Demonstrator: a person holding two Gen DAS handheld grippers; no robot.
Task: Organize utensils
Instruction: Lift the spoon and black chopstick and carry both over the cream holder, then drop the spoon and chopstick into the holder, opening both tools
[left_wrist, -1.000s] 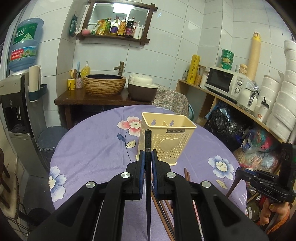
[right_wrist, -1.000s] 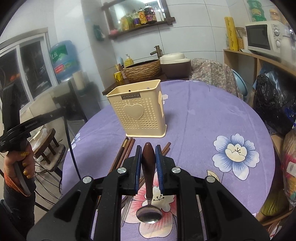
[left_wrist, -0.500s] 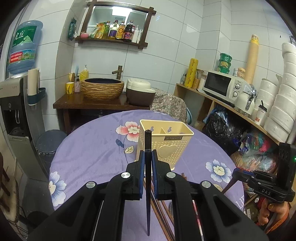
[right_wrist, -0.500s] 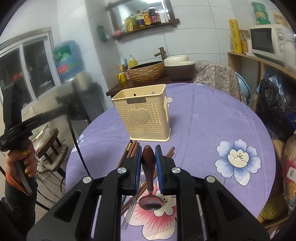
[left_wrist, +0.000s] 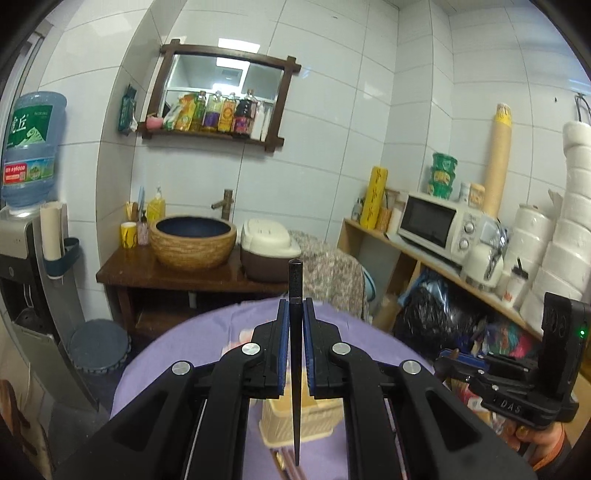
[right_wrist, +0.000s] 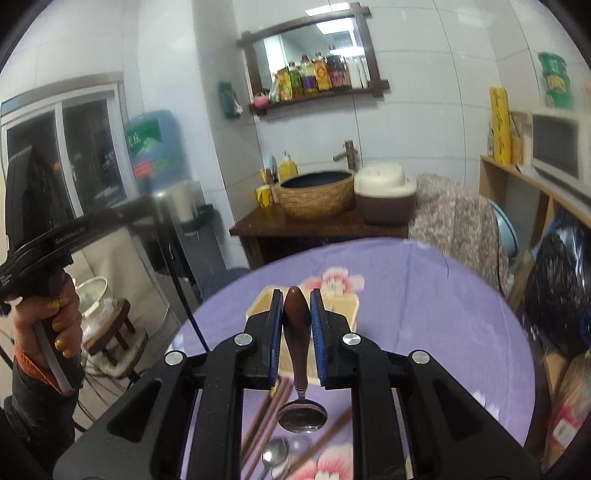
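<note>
The left gripper (left_wrist: 294, 341) is closed on a black chopstick (left_wrist: 295, 369), and the right gripper (right_wrist: 296, 326) clamps the brown handle of a spoon (right_wrist: 300, 384), both above the cream holder (right_wrist: 338, 306) at lower centre. Each utensil hangs loosely from a narrow pinch, so it may swing and strike the holder's rim instead of entering. The fingers cover most of the holder, so I cannot see its compartments.

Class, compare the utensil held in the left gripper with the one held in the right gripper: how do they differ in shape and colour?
The black chopstick in the left gripper is thin and straight, tapering to a point; the spoon in the right gripper has a thick, rounded brown handle and a shiny metal bowl. The chopstick is one dark colour; the spoon is two-toned. Both are clamped with the working end hanging down.
</note>
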